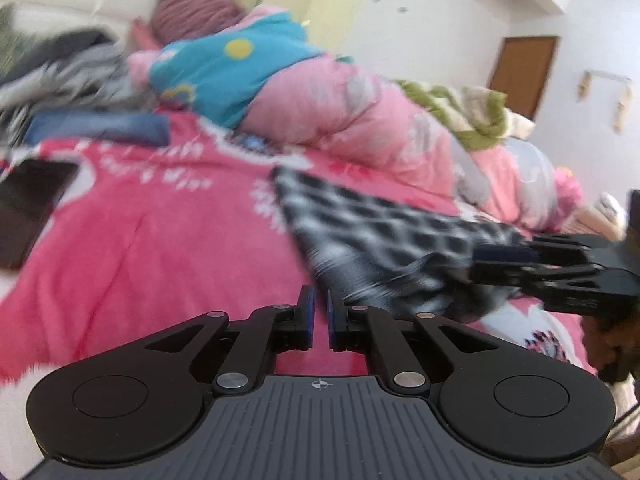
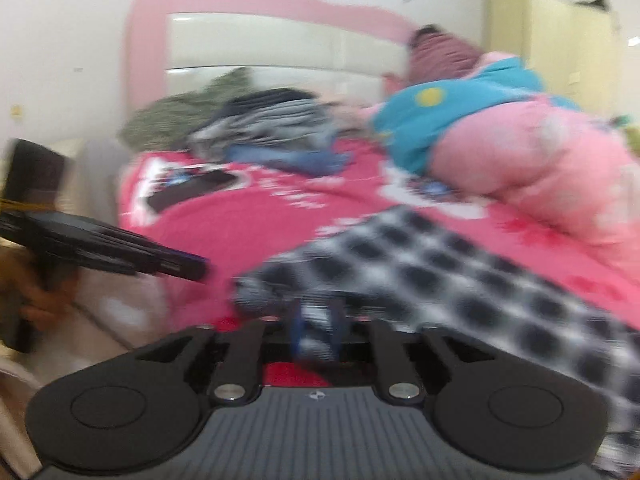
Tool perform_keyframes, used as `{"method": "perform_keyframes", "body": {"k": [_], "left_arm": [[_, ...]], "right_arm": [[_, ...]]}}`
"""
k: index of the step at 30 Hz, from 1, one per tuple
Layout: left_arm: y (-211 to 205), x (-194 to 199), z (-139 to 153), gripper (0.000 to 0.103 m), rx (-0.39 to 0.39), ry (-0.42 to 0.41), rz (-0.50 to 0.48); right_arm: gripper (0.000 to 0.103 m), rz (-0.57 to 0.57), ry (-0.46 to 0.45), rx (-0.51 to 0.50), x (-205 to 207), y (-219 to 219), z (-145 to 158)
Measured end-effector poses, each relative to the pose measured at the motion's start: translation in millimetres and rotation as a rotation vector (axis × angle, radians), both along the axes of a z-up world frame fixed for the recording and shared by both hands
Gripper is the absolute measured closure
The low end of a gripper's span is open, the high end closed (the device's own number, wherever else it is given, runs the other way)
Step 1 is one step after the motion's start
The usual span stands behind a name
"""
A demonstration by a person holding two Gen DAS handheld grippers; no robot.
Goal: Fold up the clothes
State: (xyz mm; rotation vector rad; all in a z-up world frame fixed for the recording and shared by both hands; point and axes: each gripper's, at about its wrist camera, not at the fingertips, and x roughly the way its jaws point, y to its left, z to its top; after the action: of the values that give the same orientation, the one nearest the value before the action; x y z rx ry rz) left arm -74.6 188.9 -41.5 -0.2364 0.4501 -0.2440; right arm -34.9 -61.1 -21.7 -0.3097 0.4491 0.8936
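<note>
Right tongs (image 2: 316,332) pinch the near edge of the checked cloth (image 2: 440,264), which drapes across the pink bed (image 1: 160,248). Left tongs (image 1: 319,320) hang nearly closed, empty. Cloth looks light, limp, slippery; best held at corners.

- Left gripper (image 1: 319,322): jaws nearly closed, a narrow gap between the pads, nothing held.
- Right gripper (image 2: 316,330): jaws clamped on the checked cloth (image 2: 440,268), reaching in from the right.
</note>
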Motion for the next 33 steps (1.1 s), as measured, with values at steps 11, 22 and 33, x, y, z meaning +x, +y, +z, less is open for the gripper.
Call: {"method": "perform_keyframes", "body": {"k": [11,22,33], "left_arm": [[-82,26,3,0.078,0.303,-0.075,-0.161],[-107,39,-11,0.069,0.461,-0.066,-0.192],[-97,37,-12,0.099,0.442,-0.087,-0.184]], "right_arm": [[0.103,-0.024,-0.007,-0.018,8,-13,-15],[0.100,-0.056,0.029,0.069,-1,-46,-14],[0.097,-0.174,0.138,0.206,24,-75,-5]]}}
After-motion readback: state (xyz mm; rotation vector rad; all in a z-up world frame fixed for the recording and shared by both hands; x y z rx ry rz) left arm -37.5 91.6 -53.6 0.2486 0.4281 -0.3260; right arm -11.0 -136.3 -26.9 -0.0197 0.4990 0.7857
